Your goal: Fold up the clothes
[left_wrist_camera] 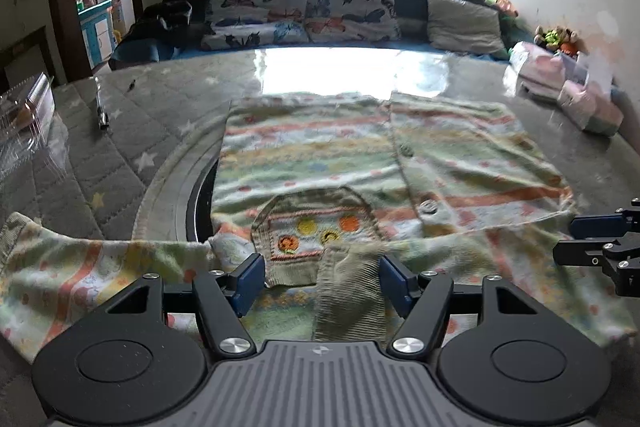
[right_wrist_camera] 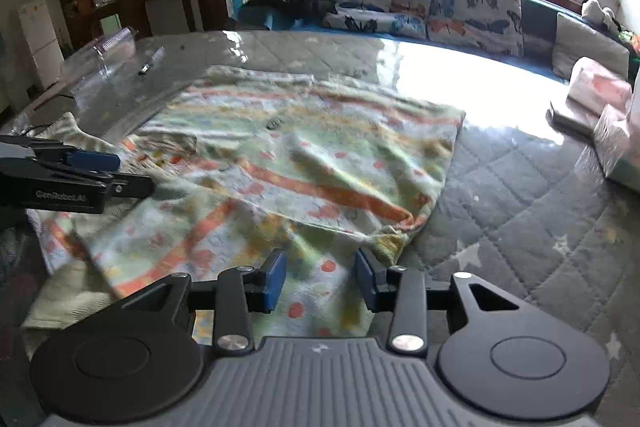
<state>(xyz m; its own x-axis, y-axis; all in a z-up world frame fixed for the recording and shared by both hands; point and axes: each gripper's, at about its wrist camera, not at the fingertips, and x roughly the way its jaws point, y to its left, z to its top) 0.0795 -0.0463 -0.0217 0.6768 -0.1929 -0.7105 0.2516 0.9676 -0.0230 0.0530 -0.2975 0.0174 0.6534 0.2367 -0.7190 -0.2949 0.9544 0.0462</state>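
A pastel striped knitted cardigan (left_wrist_camera: 320, 163) with buttons and a flowered pocket (left_wrist_camera: 316, 231) lies spread on the glass-topped table; it also shows in the right wrist view (right_wrist_camera: 304, 163). My left gripper (left_wrist_camera: 320, 281) is open, its blue pads either side of a ribbed greenish cuff (left_wrist_camera: 348, 291) at the near hem. My right gripper (right_wrist_camera: 320, 281) is open above the cardigan's near right part, close to its folded corner (right_wrist_camera: 400, 223). Each gripper shows at the edge of the other's view: the right one (left_wrist_camera: 596, 239), the left one (right_wrist_camera: 80, 171).
The table (right_wrist_camera: 520, 163) has a quilted grey star-pattern cover under glass. A clear plastic box (left_wrist_camera: 24, 119) and a pen (left_wrist_camera: 102, 107) lie at the left. Pink packages (left_wrist_camera: 560, 83) sit at the right. A sofa with butterfly cushions (left_wrist_camera: 348, 7) runs behind.
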